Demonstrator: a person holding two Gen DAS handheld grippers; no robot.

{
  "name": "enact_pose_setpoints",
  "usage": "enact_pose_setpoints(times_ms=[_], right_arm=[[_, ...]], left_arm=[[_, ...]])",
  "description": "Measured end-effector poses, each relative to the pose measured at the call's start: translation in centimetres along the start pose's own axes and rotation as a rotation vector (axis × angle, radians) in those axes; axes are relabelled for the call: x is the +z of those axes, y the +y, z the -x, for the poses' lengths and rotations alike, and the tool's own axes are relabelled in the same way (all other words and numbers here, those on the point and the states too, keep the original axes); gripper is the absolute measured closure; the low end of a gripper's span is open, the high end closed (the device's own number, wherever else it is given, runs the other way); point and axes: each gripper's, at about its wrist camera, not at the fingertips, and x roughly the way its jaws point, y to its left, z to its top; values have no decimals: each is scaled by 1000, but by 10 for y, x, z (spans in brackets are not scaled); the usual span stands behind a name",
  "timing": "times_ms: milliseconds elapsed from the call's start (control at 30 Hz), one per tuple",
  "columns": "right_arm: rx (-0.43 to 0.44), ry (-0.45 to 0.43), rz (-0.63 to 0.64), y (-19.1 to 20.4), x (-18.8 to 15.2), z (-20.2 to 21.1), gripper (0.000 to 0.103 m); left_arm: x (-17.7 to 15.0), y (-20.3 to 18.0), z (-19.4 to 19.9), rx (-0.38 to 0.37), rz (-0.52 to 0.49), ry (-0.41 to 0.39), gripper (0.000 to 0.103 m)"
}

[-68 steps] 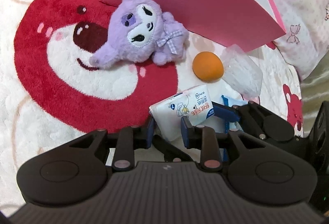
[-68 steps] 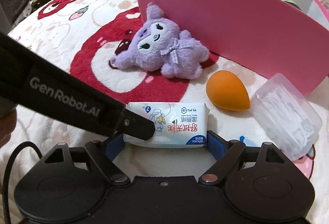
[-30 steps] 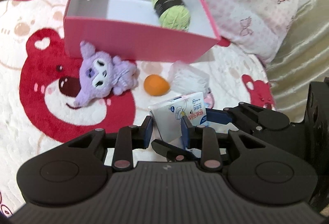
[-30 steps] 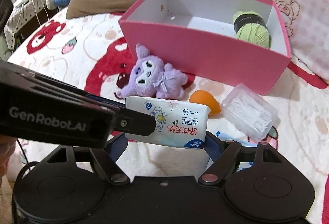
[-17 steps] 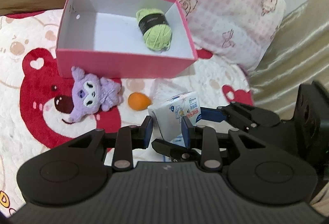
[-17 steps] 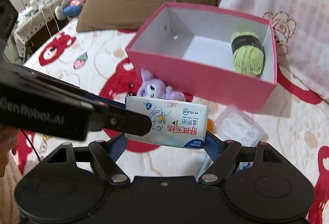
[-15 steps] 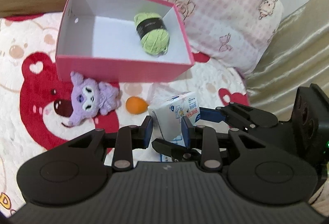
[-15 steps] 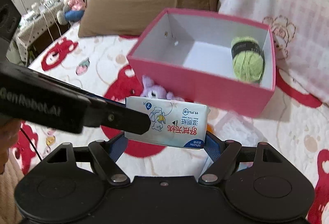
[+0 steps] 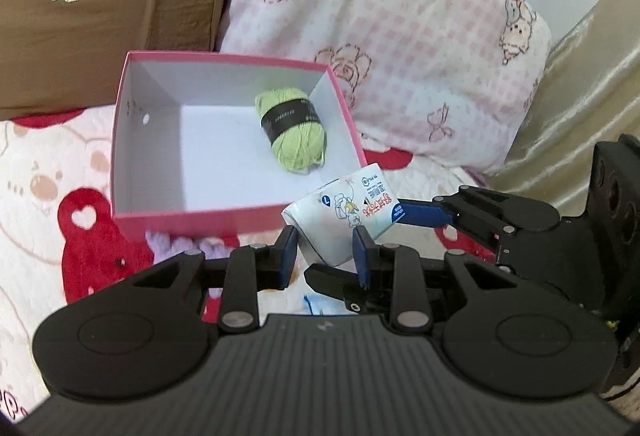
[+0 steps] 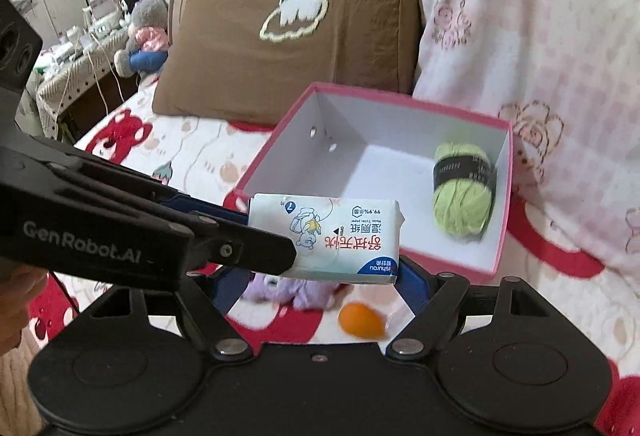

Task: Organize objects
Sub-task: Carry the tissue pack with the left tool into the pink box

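Two hand-held grippers share one tissue pack (image 10: 326, 238): I see my left hand-held gripper (image 9: 325, 251) pinching its narrow end, while my right hand-held gripper (image 10: 316, 282) clamps it across its length, fingers spread wide against both short ends. The pack hangs in the air just in front of the pink box (image 9: 192, 217) on the bed (image 9: 32, 172). Green yarn (image 9: 294, 134) lies inside the box near its right wall. Below the pack, a purple plush (image 10: 286, 290) and an orange egg (image 10: 360, 320) rest on the bed.
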Motion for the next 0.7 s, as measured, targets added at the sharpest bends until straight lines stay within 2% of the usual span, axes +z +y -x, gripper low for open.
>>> enact_pose_setpoints(times_ms=[167,367,500,700], right_arm=[[58,-25,-71,-21,7,-7,21],[60,-31,-80,-34,19,-30,21],[85,22,-118,-48,31,-63,21],[66,111,-162,-69,41,-109,20]], left_arm=[[11,8,-12,-9,35,-8,76],[30,19,-37,30,39,-10,75],[44,36,-67,59,101,34,75],[60,56,-119,81,151,88,75]])
